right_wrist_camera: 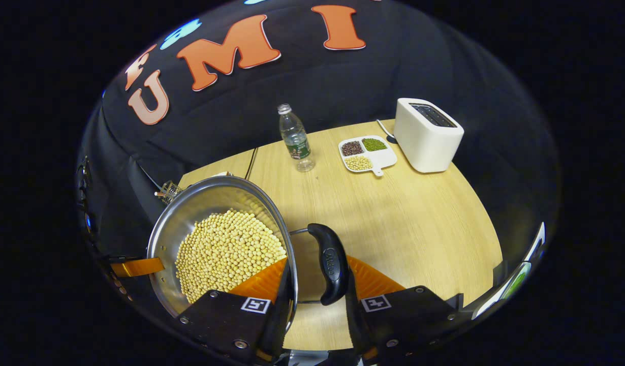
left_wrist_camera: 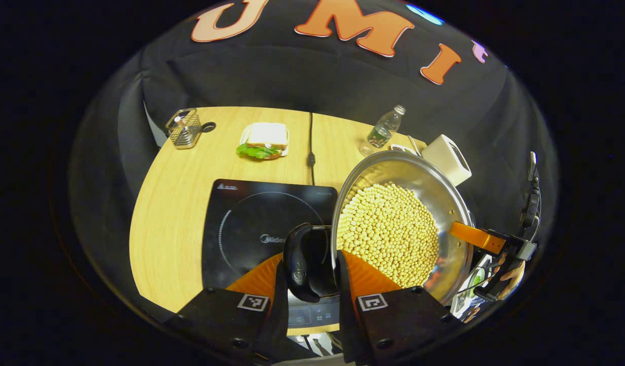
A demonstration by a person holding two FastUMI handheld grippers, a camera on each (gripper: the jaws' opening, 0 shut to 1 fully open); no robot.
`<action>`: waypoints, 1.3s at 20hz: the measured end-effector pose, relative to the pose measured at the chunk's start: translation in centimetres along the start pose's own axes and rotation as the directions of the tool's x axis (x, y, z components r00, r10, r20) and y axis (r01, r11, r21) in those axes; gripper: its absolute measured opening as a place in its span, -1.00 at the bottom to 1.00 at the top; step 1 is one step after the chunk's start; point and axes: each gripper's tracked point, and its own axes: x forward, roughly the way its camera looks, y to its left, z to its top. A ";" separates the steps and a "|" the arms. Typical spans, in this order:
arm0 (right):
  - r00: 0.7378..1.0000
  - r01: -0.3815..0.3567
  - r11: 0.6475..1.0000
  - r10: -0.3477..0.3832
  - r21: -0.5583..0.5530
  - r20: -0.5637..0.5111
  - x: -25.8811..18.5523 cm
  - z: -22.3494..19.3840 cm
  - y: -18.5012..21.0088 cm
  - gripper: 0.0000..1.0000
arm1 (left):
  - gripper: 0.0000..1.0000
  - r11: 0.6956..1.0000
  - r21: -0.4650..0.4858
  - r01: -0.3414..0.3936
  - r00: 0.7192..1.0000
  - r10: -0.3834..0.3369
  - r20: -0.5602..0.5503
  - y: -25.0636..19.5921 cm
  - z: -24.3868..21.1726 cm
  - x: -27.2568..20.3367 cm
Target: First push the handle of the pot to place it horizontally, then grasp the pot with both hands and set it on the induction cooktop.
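A steel pot (left_wrist_camera: pixel 422 175) filled with soybeans (left_wrist_camera: pixel 388 234) hangs tilted, held at both sides. In the left gripper view my left gripper (left_wrist_camera: pixel 312 264) is shut on one black side handle (left_wrist_camera: pixel 298 264), just above the right part of the black induction cooktop (left_wrist_camera: pixel 251 223). The right gripper (left_wrist_camera: pixel 482 239) and a hand show at the pot's far side. In the right gripper view my right gripper (right_wrist_camera: pixel 318 267) is shut on the other black handle (right_wrist_camera: pixel 330 264), with the pot (right_wrist_camera: pixel 200 203) and its soybeans (right_wrist_camera: pixel 226 249) to its left. The left gripper (right_wrist_camera: pixel 134 267) shows beyond the pot.
On the wooden table (right_wrist_camera: pixel 394 218) stand a water bottle (right_wrist_camera: pixel 296 138), a white toaster (right_wrist_camera: pixel 428 133) and a divided dish of beans (right_wrist_camera: pixel 367 152). Farther left are a sandwich (left_wrist_camera: pixel 264 140), a wire basket (left_wrist_camera: pixel 184 128) and the cooktop's cable (left_wrist_camera: pixel 311 152).
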 end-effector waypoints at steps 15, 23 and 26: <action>0.997 -0.024 1.000 0.024 -0.008 -0.080 0.9 -0.2 0.1 0.01 | -0.01 0.996 -0.064 -0.059 0.998 0.057 -0.038 13.8 -1.2 0.1; 0.992 0.005 1.000 -0.007 -0.016 -0.124 0.2 0.0 0.1 0.02 | 0.00 0.994 -0.088 -0.062 0.997 0.057 -0.061 13.4 -1.5 1.7; 0.992 0.014 0.999 -0.018 -0.035 -0.123 0.4 -0.1 0.3 0.15 | 0.00 0.992 -0.100 -0.070 0.996 0.065 -0.055 13.6 -1.6 2.0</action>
